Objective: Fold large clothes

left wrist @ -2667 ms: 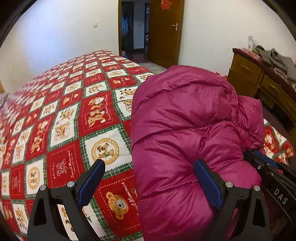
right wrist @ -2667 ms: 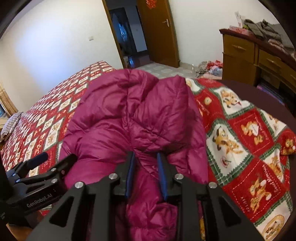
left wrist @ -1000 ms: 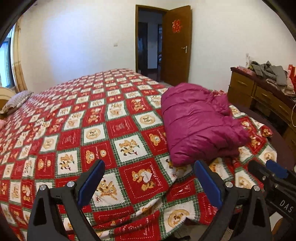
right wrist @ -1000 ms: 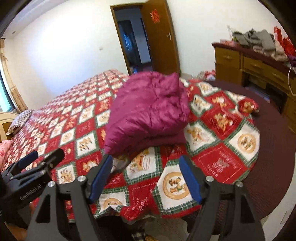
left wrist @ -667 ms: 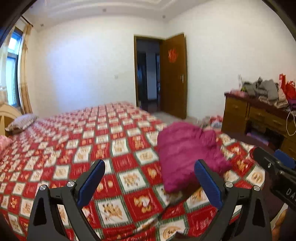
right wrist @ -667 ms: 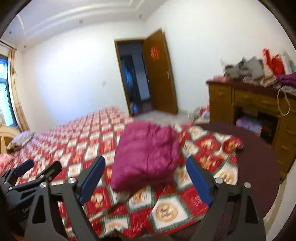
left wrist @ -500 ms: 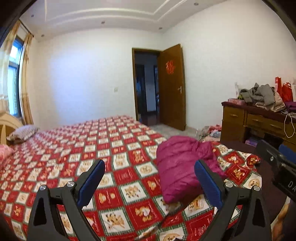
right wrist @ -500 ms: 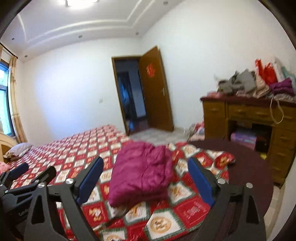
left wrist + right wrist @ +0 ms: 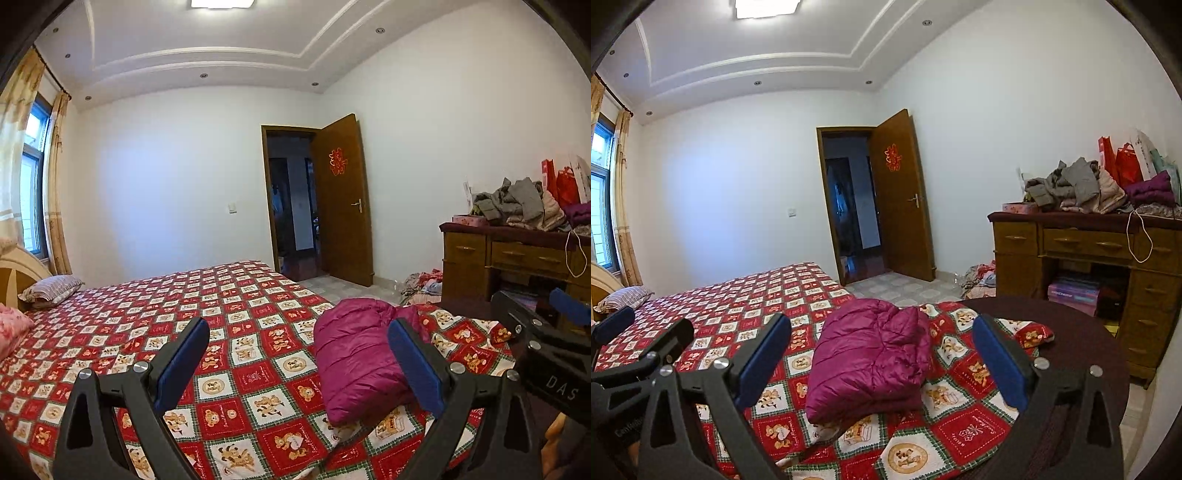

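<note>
**Folded magenta jacket on a bear-print bed, both tongs wide open and clear of it**

A magenta puffer jacket (image 9: 358,362) lies folded into a thick bundle near the foot corner of a bed (image 9: 155,332). The bed is covered by a red, white and green patchwork quilt (image 9: 964,428) printed with teddy bears. One corner of the quilt is turned back beside the jacket, showing a dark maroon cover (image 9: 1078,332) beneath.

The left tongs (image 9: 295,363) are spread wide apart and hold nothing; their blue-padded fingers (image 9: 181,362) frame the quilt and the jacket's near edge from a distance. The right tongs (image 9: 881,360) are likewise spread wide and empty, with the jacket seen between their fingers but well apart from them. Each tool appears at the edge of the other's view.

At the head of the bed lie a striped pillow (image 9: 51,290) and a pink pillow (image 9: 11,332). Past the bed's foot stands a wooden dresser (image 9: 1082,258) heaped with rumpled clothes (image 9: 1071,188) and red bags (image 9: 1123,166). A pile of laundry (image 9: 979,280) sits on the tiled floor beside it. A brown door (image 9: 901,199) with a red paper ornament stands open onto a dark hallway. A curtained window (image 9: 33,199) is at far left.
</note>
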